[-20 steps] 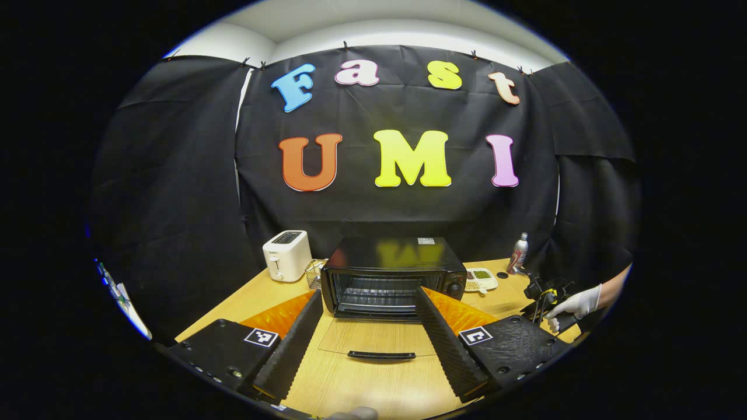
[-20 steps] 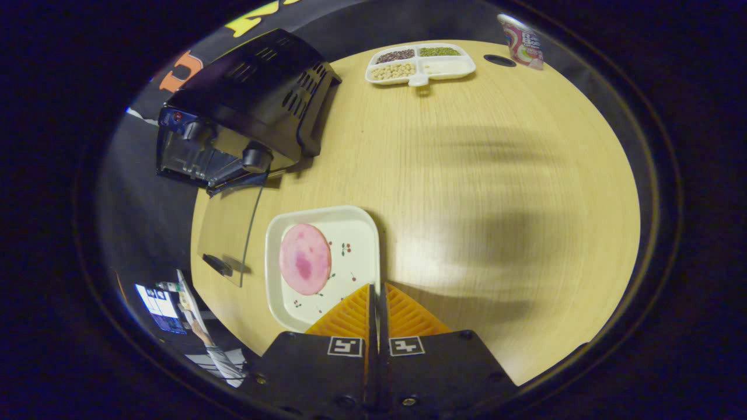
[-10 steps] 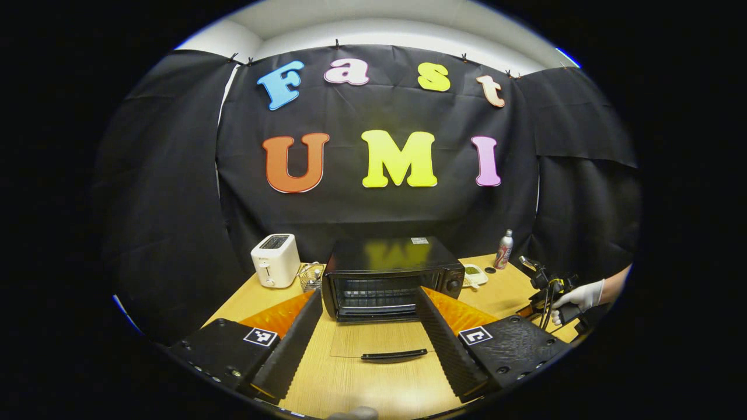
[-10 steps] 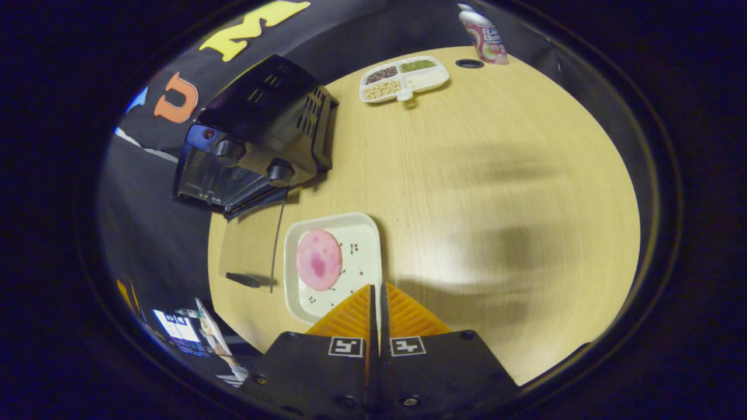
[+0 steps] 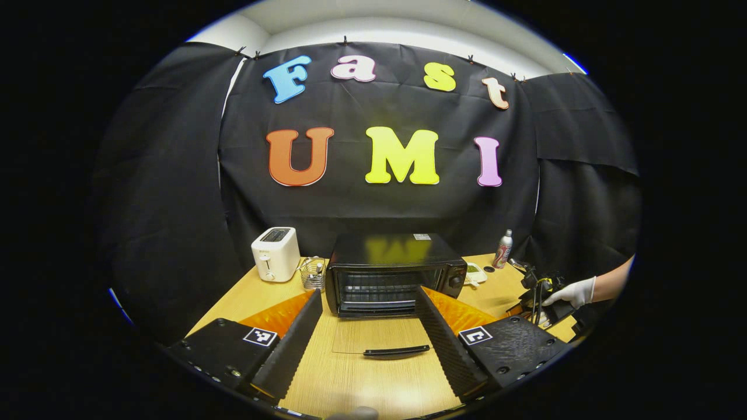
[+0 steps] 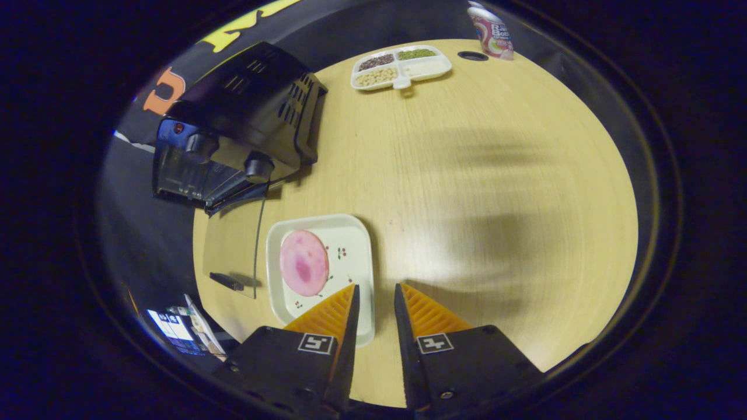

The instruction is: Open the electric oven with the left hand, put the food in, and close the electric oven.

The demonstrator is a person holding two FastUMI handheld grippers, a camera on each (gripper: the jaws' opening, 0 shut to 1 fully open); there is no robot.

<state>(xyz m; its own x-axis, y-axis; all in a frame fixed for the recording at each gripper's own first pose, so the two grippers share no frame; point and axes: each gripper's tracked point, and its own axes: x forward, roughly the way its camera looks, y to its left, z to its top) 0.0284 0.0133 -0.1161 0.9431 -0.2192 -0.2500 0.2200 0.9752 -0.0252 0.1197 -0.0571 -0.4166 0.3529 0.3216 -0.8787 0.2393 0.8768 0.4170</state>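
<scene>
Risk first, nearest the right gripper (image 6: 373, 303): jaws parted a little, empty, poised over the near rim of the white tray (image 6: 357, 263). Could nip just the lip and tip the tray on the lift, sliding the food (image 6: 303, 262) off. Could also clip the lowered glass door (image 6: 230, 245) lying flat on the desk (image 6: 467, 192) just left of the tray. Left gripper (image 5: 367, 338): jaws wide apart, holding nothing, hovering above the door handle (image 5: 397, 350). Food itself: round, flat, pink slice, darker blotch at centre, lying toward the left of the tray, likely slick. Farther back, electric oven (image 5: 394, 271) open, rack bare.
</scene>
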